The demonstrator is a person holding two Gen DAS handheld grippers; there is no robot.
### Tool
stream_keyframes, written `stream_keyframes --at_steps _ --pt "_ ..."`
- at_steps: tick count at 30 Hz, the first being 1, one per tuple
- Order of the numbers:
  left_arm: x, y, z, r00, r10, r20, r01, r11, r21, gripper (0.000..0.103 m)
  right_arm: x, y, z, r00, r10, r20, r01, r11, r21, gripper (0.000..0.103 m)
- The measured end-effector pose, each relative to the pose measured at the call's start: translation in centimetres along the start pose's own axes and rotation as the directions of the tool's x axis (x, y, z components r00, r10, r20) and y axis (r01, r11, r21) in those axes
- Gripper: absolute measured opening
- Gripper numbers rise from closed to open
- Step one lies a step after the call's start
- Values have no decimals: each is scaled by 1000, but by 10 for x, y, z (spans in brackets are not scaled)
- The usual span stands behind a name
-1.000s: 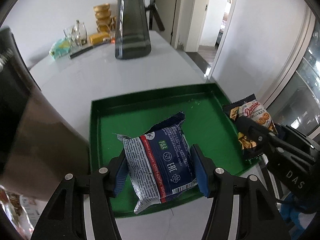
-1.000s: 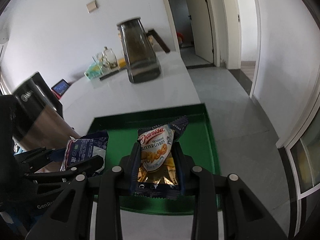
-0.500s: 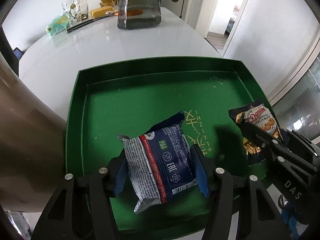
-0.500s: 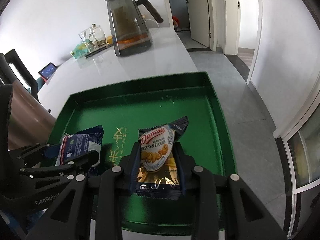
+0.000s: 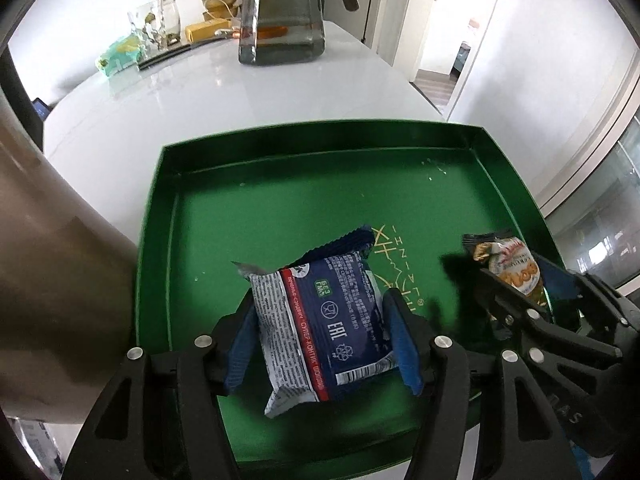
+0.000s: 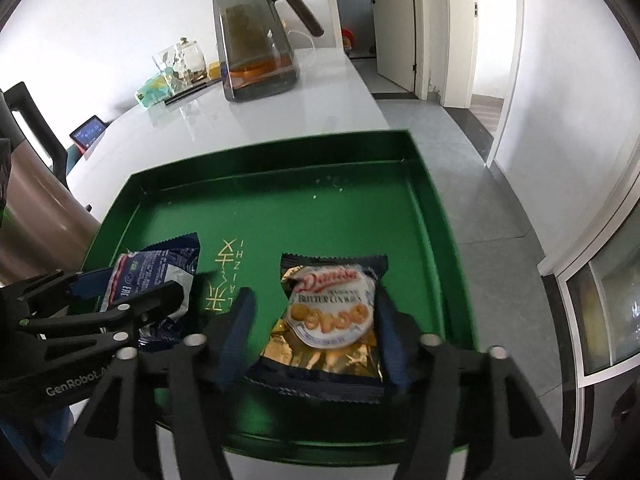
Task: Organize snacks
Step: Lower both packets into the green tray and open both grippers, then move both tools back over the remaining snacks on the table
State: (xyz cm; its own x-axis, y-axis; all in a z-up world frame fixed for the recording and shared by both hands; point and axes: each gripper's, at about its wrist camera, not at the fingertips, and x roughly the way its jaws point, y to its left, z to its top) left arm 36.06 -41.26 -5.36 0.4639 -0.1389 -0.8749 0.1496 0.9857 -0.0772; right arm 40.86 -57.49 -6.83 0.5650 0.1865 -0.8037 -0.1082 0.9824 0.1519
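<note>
A green tray (image 5: 280, 168) lies on a white table. In the left wrist view a blue and white snack packet (image 5: 324, 332) lies on the tray floor between the fingers of my left gripper (image 5: 324, 340), which is open, with gaps on both sides. In the right wrist view a butter cookie packet (image 6: 332, 316) lies on the tray (image 6: 360, 200) between the spread fingers of my right gripper (image 6: 316, 332), which is open. Each gripper shows in the other's view: the right one (image 5: 532, 304), the left one (image 6: 132, 300).
A dark glass pitcher (image 6: 256, 40) stands on the table (image 6: 240, 120) behind the tray. Glass jars (image 6: 180, 64) and small items sit at the far left. A brown metallic object (image 5: 48, 280) stands left of the tray. The table edge and floor (image 6: 460, 152) are to the right.
Both grippers have come down over the tray and opened. The blue packet and the cookie packet have been let go and now lie on the tray floor.
</note>
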Motion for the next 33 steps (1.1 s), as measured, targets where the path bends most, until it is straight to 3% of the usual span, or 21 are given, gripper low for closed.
stream_keyframes --at_steps 14,16,18,21,28,33 --pt "-69 -9 -1 990 3 138 -8 999 32 61 -83 1 6 989 -25 147 26 1000 -4 71" --pt "-85 -11 -6 986 -11 164 5 999 37 68 -103 2 6 983 -30 179 31 1000 -4 72" --pt "-109 -10 -13 978 -35 203 28 999 37 71 -125 4 5 976 -35 216 37 999 -6 73" --pt "-143 -5 -23 966 -47 254 39 998 39 71 -159 10 1 962 -50 270 56 998 -18 87" --pt "-214 32 -47 933 -15 359 16 1000 1 72 -225 33 -8 927 -45 372 70 996 -53 89" --pt "-259 76 -69 908 53 415 -34 998 -54 73 -274 54 -17 898 -18 440 64 994 -89 89"
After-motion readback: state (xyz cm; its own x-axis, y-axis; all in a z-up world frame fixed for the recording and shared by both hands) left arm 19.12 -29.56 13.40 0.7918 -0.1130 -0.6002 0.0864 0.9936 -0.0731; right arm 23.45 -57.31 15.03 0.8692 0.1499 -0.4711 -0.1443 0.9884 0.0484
